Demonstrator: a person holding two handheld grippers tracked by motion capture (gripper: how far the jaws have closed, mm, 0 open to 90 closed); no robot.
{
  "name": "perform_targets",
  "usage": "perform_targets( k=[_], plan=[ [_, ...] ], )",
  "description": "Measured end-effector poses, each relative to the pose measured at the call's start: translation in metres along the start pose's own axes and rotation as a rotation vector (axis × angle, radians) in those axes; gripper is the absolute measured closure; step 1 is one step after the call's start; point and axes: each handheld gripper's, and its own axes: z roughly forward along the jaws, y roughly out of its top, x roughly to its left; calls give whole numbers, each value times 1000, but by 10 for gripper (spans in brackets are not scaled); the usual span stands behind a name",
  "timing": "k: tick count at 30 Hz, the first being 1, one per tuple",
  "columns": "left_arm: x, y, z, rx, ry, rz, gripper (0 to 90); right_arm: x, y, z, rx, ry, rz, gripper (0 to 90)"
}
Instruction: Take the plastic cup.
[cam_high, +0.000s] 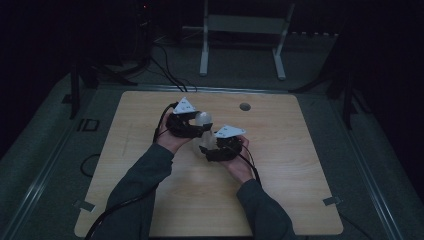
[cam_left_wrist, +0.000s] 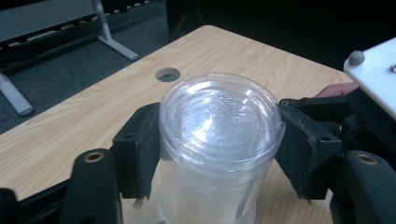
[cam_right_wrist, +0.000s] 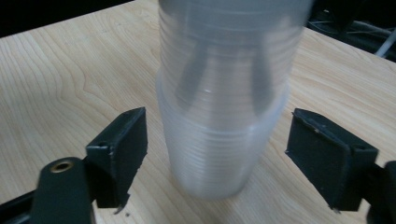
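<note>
A stack of clear plastic cups (cam_high: 202, 121) stands upside down at the middle of the wooden table (cam_high: 280, 185). My left gripper (cam_high: 201, 128) comes in from the left. In the left gripper view its pads (cam_left_wrist: 142, 149) press on both sides of the top cup (cam_left_wrist: 219, 112), just under the rim, so my left gripper (cam_left_wrist: 219, 154) is shut on it. From the right, my right gripper (cam_high: 204, 150) sits lower on the stack. In the right gripper view my right gripper (cam_right_wrist: 215, 154) stands open, with a gap between each jaw and the stack (cam_right_wrist: 219, 116).
A round cable hole (cam_high: 245, 106) lies in the table behind the cups. Beyond the far edge stands a white frame (cam_high: 240, 30) on the grey floor, with cables beside it. The right gripper's grey plate (cam_left_wrist: 373, 74) shows close to the top cup.
</note>
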Motion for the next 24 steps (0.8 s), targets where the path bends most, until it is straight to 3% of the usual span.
perform_targets(
  k=[13,24],
  plan=[
    [-1,1,-1,-3,-4,-8,388,-2,4,13,-27,5,27,149],
    [-2,4,-4,-18,-8,-8,387,-4,-1,19,-19,2,37,198]
  ],
)
